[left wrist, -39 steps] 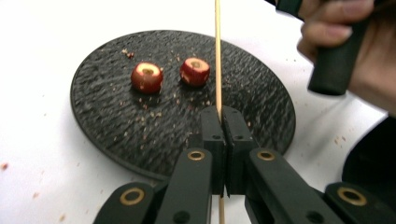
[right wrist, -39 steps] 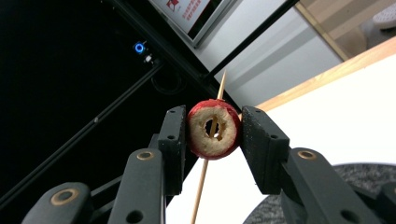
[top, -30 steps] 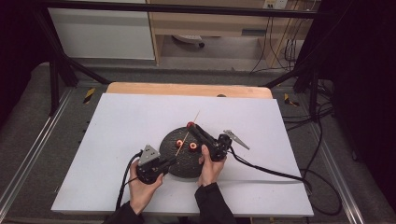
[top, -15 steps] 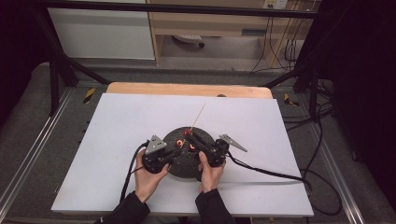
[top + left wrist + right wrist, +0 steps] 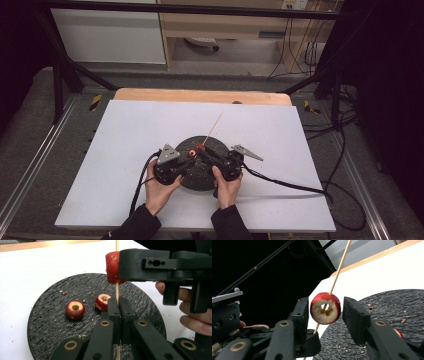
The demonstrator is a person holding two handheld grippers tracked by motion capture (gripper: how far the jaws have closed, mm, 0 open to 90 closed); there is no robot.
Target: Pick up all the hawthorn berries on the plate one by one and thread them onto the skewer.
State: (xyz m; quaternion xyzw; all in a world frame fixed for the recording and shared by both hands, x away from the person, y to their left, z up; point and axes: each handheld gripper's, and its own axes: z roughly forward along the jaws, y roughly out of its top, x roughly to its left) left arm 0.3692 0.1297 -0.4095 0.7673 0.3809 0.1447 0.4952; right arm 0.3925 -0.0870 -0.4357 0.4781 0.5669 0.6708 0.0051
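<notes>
**Fruit on the skewer, above the plate**

The left claw (image 5: 117, 302) is clamped on the skewer (image 5: 116, 288) over the black plate (image 5: 186, 181) on the counter (image 5: 125, 125) — the right claw (image 5: 325, 311) has just been opening, jaws apart around the skewered red fruit piece (image 5: 325, 308), not pressing it.

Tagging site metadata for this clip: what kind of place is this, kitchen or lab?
Most likely a lab data-collection rig, not a kitchen: a white table boxed in by a black metal frame, cables trailing over the grey carpeted floor, and office cabinets behind. The only food is on one black slate plate.
</notes>
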